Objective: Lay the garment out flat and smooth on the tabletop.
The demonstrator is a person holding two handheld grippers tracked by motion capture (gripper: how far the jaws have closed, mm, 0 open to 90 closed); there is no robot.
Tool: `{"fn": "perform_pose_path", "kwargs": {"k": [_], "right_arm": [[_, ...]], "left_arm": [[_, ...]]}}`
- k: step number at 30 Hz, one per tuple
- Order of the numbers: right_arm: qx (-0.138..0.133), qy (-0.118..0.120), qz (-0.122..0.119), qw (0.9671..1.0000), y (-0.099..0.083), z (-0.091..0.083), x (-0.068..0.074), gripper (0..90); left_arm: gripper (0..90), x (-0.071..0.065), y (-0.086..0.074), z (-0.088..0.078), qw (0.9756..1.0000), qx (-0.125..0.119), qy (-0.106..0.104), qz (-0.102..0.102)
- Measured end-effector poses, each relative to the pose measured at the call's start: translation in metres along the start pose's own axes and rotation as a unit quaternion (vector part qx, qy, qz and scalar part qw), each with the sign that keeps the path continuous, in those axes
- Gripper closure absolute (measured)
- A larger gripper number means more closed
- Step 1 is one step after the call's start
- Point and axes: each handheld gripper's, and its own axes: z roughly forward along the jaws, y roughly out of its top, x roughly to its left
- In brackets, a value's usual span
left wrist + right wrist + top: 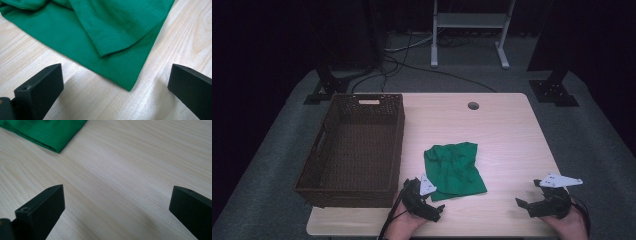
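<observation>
- One cloth (454, 169): green knit jersey, soft and matte, crumpled into a rough square with folds across its top. It lies on the table near the front edge, just right of the basket. In the left gripper view its hems carry a double row of stitching, one layer is folded over another, and a pointed corner (128, 86) faces the jaws.
- One basket (399, 145): dark brown woven wicker, rectangular, deep, with a slot handle in its far end wall. It sits at the table's left side.
- One table (507, 135): pale wood-grain top, smooth, with rounded corners and one round grommet hole (473, 105) near the far edge.
- Two grippers, each black with blocky square-ended jaws and a grey three-cornered plate.
- Left gripper (428, 192): at the cloth's near left corner, jaws spread wide, nothing between them; the cloth's corner lies just ahead on the tabletop.
- Right gripper (529, 195): well apart from the cloth over bare wood, jaws spread wide and holding nothing.
</observation>
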Motion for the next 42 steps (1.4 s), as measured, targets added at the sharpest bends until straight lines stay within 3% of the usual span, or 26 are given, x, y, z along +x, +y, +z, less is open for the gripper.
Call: {"fn": "perform_pose_path", "kwargs": {"k": [21, 42], "right_arm": [[-0.031, 0.035, -0.015, 0.9988, 0.034, 0.007, 0.01, 0.0], [-0.028, 0.07, -0.032, 0.9966, 0.052, 0.02, 0.025, 0.0]], "left_arm": [[0.0, 0.001, 0.0, 0.0, 1.0, -0.001, 0.0, 0.0], [0.0, 0.001, 0.0, 0.0, 1.0, 0.0, 0.001, -0.001]]}}
